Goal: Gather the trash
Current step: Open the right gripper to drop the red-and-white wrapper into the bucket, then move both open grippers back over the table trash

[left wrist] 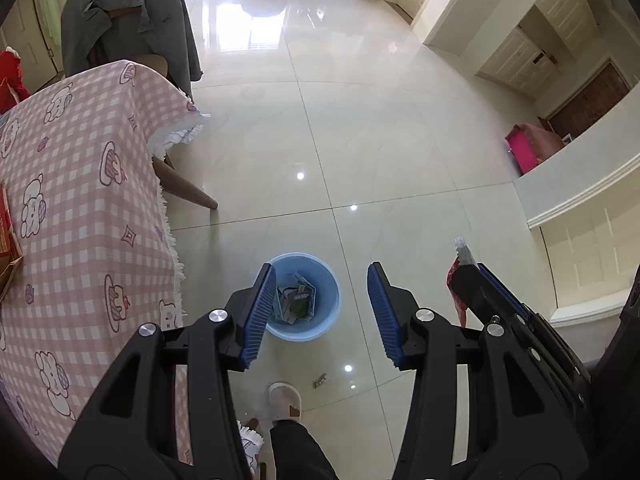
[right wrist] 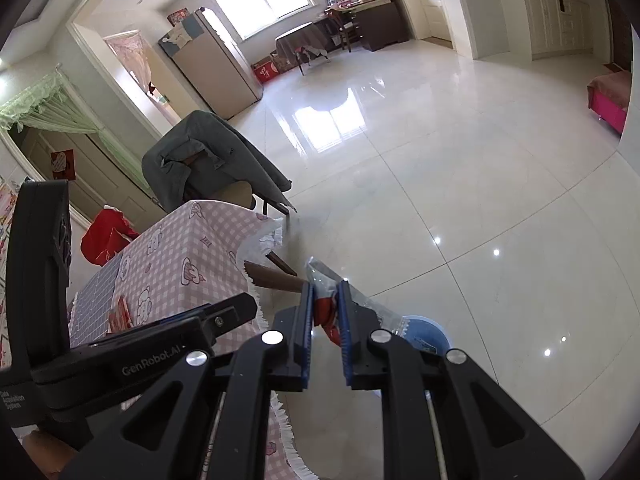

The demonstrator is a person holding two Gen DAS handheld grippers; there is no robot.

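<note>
Glossy tile floor (left wrist: pixel 400 140) below: left tongs (left wrist: pixel 322 312) hang released, empty, above the blue bin (left wrist: pixel 326 304); right tongs (right wrist: pixel 325 312) are clenched on a red-and-silver wrapper (right wrist: pixel 325 308).

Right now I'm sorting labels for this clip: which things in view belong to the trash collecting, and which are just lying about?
Part of the job:
- blue bin with scraps in it
- red wrapper clamped in the right gripper
- left gripper, open over the bin
- small scrap on the floor

Just lying about:
- checked tablecloth
- grey jacket on the chair
- pink box
</note>
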